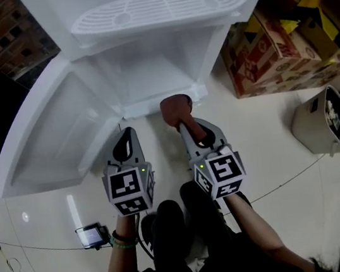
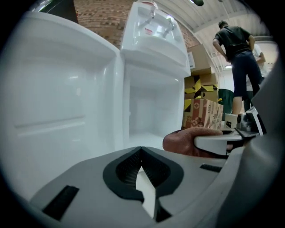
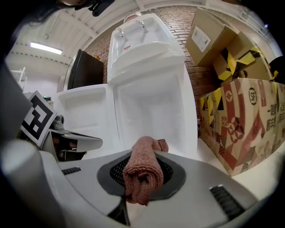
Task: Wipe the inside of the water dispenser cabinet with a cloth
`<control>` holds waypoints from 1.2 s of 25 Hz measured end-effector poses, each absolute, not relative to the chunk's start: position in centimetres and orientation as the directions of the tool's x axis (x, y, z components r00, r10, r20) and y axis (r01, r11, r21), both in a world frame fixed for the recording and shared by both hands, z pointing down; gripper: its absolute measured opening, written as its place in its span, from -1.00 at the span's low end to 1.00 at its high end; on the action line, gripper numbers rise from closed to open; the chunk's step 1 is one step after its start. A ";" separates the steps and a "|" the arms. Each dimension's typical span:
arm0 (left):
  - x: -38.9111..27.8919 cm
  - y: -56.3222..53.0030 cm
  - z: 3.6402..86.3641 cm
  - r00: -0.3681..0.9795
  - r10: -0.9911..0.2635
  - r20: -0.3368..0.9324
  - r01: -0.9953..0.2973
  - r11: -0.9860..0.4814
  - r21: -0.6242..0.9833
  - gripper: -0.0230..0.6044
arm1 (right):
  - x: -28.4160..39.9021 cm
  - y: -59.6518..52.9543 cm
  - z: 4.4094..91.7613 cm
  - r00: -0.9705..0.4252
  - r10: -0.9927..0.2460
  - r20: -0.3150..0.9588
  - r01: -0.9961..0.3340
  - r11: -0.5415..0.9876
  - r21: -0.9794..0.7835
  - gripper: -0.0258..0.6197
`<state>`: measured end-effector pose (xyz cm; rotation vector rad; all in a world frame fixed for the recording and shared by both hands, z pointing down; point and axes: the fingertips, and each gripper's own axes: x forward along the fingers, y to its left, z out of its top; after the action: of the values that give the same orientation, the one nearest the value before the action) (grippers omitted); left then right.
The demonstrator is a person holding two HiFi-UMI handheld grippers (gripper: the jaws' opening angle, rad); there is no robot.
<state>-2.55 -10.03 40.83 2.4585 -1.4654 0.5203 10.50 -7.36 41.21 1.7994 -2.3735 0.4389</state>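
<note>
The white water dispenser (image 1: 157, 12) stands ahead with its lower cabinet (image 1: 153, 71) open and its door (image 1: 49, 138) swung out to the left. My right gripper (image 1: 184, 125) is shut on a rolled reddish-brown cloth (image 1: 176, 107), held just in front of the cabinet's bottom sill. In the right gripper view the cloth (image 3: 143, 171) bulges out between the jaws, facing the cabinet (image 3: 151, 107). My left gripper (image 1: 126, 144) hangs beside it, shut with nothing in it, between door and cabinet. The left gripper view shows the door's inner side (image 2: 58, 98), the cabinet (image 2: 151, 107) and the cloth (image 2: 189, 140).
Printed cardboard boxes (image 1: 278, 51) are stacked right of the dispenser. A beige bin (image 1: 321, 121) stands at the far right. A small device (image 1: 91, 235) and cables lie on the floor at lower left. A person (image 2: 236, 53) stands in the background.
</note>
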 end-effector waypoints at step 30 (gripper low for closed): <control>1.0 -2.6 40.2 0.495 -0.781 0.381 -0.849 -0.528 0.020 -0.96 | 12.0 -0.6 40.0 -0.258 -0.932 0.255 -0.963 0.229 -0.141 -0.70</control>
<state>0.99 -2.63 40.23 2.5332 -1.4012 0.4874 11.98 -0.60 40.03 1.8369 -2.3687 0.4098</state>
